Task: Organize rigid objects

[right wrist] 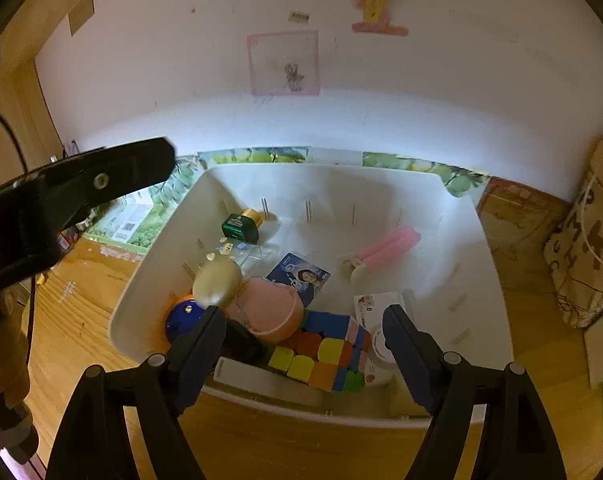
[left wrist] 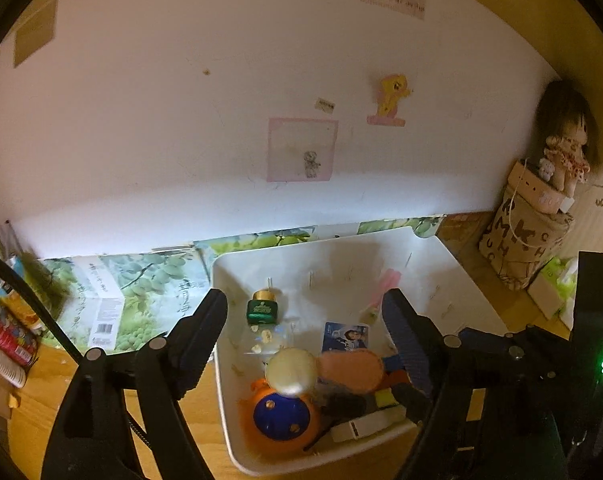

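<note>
With both my left tongs (left wrist: 305, 336) and right tongs (right wrist: 305, 344) spread apart and empty above the white bin (right wrist: 481, 240) on the tabletop (right wrist: 81, 320), the toys already lie inside; next step, I judge: fetch another item.

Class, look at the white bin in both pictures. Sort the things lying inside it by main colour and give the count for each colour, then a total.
In the white bin:
Green: 1, the bottle
Pink: 2, the roll and the round case
Blue: 2, the card and the ball
Cream: 1, the round lid
Many-coloured: 1, the puzzle cube
White: 1, the small box
Total: 8
</note>
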Action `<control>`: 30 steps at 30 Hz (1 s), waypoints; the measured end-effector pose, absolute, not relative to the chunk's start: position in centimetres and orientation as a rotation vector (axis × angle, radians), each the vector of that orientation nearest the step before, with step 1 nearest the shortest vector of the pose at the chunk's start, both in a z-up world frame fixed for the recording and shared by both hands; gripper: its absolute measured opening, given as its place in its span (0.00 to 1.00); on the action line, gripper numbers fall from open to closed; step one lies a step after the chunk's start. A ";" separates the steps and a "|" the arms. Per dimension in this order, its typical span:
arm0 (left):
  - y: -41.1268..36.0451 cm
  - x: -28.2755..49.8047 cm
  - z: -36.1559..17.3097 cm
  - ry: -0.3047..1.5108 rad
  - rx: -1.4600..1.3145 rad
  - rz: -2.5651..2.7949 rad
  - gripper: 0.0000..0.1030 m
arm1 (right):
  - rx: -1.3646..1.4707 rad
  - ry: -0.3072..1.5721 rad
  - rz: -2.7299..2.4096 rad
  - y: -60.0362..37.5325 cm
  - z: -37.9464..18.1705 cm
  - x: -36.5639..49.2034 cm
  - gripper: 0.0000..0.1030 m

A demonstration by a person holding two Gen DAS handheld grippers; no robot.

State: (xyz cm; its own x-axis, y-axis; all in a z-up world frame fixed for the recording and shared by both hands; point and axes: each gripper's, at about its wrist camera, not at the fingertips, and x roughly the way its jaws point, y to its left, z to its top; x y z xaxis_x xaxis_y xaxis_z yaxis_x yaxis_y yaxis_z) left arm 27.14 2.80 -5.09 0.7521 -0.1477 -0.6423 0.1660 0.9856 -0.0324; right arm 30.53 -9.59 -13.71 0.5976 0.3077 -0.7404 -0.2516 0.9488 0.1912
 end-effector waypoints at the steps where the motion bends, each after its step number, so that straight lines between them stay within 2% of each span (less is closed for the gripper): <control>1: 3.0 26.6 -4.6 0.696 0.023 -0.159 0.80 | 0.078 0.869 0.324 -9.7 -13.4 30.3 0.79; 7: 4.6 22.7 -2.2 0.673 -0.007 -0.146 0.82 | 0.159 0.849 0.295 -10.6 -11.2 28.2 0.84; 14: 6.5 17.8 -0.8 0.677 -0.013 -0.128 0.83 | 0.238 0.873 0.247 -11.0 -10.4 24.9 0.84; 17: 7.1 16.1 -1.1 0.707 -0.015 -0.107 0.84 | 0.278 0.887 0.228 -11.3 -10.5 22.9 0.85; 22: 7.5 13.7 -2.3 0.783 -0.024 -0.062 0.84 | 0.317 0.912 0.204 -12.0 -11.2 19.9 0.97; 30: 5.7 10.0 -4.6 0.936 -0.046 -0.010 0.84 | 0.337 1.031 0.206 -13.9 -12.6 15.8 1.00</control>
